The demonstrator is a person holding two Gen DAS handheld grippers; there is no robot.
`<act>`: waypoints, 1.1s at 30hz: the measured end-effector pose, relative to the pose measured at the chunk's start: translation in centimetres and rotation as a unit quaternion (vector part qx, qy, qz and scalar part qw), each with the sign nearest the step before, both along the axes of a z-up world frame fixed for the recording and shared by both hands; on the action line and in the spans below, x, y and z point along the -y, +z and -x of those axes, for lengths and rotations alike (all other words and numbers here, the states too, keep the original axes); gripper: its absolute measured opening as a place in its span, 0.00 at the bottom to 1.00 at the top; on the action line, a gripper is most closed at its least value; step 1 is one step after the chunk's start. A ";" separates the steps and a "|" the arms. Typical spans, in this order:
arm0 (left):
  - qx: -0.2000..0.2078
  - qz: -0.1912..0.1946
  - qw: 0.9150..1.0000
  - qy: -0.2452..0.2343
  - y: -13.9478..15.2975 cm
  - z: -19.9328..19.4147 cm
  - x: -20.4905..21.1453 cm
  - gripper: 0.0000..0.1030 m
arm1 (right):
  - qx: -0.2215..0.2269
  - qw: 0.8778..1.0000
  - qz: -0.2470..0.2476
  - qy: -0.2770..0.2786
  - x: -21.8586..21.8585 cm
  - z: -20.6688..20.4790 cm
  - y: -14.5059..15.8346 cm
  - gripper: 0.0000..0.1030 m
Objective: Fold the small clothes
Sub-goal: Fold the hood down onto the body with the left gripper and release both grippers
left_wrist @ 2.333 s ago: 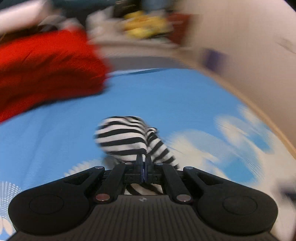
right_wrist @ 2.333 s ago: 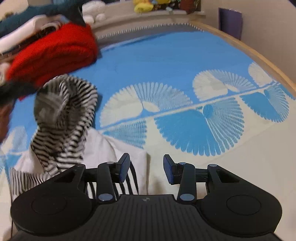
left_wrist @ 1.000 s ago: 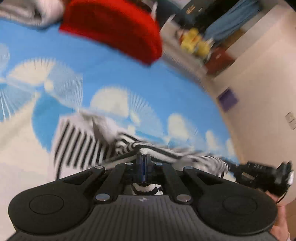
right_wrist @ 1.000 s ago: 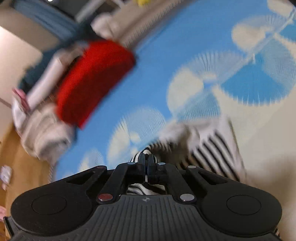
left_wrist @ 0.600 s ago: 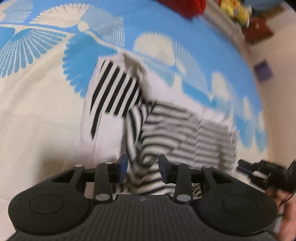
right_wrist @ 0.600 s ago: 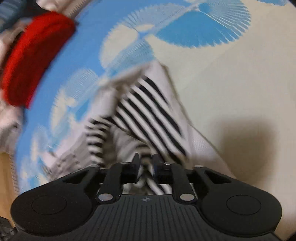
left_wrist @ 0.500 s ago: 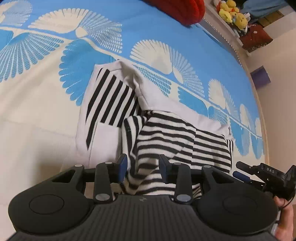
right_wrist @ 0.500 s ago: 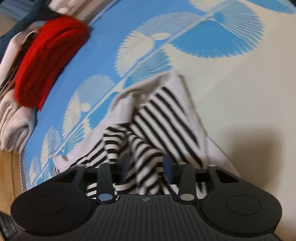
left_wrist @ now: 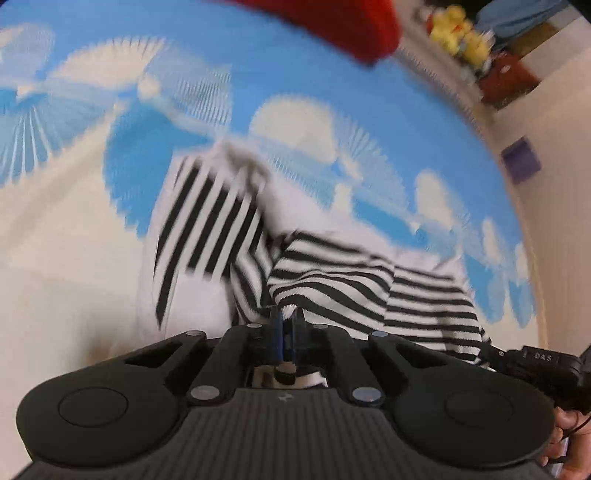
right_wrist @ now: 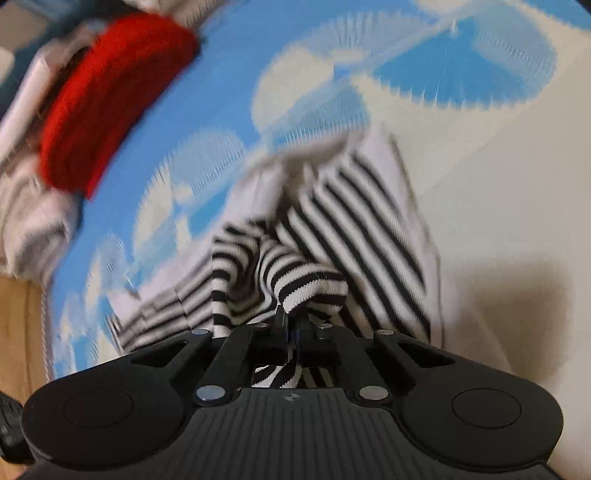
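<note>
You are pinching the striped shirt (left_wrist: 332,280) in both claws, the left claw (left_wrist: 286,328) and the right claw (right_wrist: 290,326) each clamping a bunched edge near you, likely to carry it over into a fold, while the rest is lying on the blue patterned blanket (left_wrist: 295,74); blur is hiding exactly which edges you are holding

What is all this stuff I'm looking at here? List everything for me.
Striped garment: one, black and white, crumpled on the mat, pinched by both grippers.
Mat: one, blue and cream with fan shapes, under everything.
Red knit: one, at the mat's far edge.
Pale clothes: a heap, beside the red knit.
Yellow plush toys: number unclear, far background.
Left gripper: black, shut on fabric.
Right gripper: black, shut on fabric.
</note>
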State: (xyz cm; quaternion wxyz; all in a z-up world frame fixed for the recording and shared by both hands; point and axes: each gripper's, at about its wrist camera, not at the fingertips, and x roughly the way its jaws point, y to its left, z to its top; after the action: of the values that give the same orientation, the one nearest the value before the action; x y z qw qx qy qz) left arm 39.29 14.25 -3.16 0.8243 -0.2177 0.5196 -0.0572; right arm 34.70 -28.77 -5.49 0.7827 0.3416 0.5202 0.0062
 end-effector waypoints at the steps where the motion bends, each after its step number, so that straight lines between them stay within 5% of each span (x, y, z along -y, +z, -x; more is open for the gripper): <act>1: 0.014 -0.001 1.000 0.001 0.6 0.0 -0.2 0.04 | 0.015 1.000 0.003 -0.004 0.3 0.1 0.7 0.03; 3: 0.007 -0.011 1.000 0.006 0.5 -0.2 -0.6 0.04 | 0.024 0.998 0.050 0.000 0.7 0.5 1.7 0.03; 7: -0.109 -0.062 0.992 -0.005 -3.4 -0.6 -0.2 0.07 | -0.090 0.995 0.053 -0.001 1.4 0.8 -2.5 0.08; 10: -0.075 -0.037 0.996 0.007 -2.1 -0.7 -0.5 0.11 | -0.100 0.993 0.067 -0.001 1.4 1.0 -2.7 0.23; 13: -0.008 -0.022 1.000 0.000 0.7 -0.4 -0.2 0.23 | -0.034 0.994 0.104 -0.014 1.1 0.8 0.2 0.45; 15: 0.004 -0.001 1.000 -0.018 1.3 -0.5 0.4 0.23 | 0.025 0.993 0.119 -0.007 0.7 0.8 2.0 0.45; 18: -0.024 0.023 0.997 -0.063 -0.2 -0.6 1.8 0.23 | 0.060 0.995 0.078 0.020 0.0 0.6 2.2 0.45; 21: -0.084 -0.042 0.992 -0.085 -2.9 -0.4 3.1 0.23 | 0.008 0.998 0.020 0.064 -1.1 0.0 -0.2 0.44; 24: -0.117 -0.108 0.984 -0.075 -4.4 -0.2 2.8 0.22 | -0.085 0.992 0.056 0.073 -1.1 0.0 -3.4 0.43; 29: -0.061 -0.077 0.991 -0.096 -1.7 0.6 3.0 0.26 | -0.044 0.995 0.057 0.065 -0.9 -0.2 -2.5 0.44; 33: -0.096 -0.125 0.982 -0.101 -3.0 1.2 3.2 0.27 | -0.071 0.991 0.078 0.083 -1.2 0.4 -4.1 0.44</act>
State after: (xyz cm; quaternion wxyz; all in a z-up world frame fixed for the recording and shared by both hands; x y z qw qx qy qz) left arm 38.11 11.02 -6.12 0.7813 -0.0638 0.6186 -0.0535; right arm 34.34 -27.53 -9.64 0.7647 0.2345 0.6002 0.0058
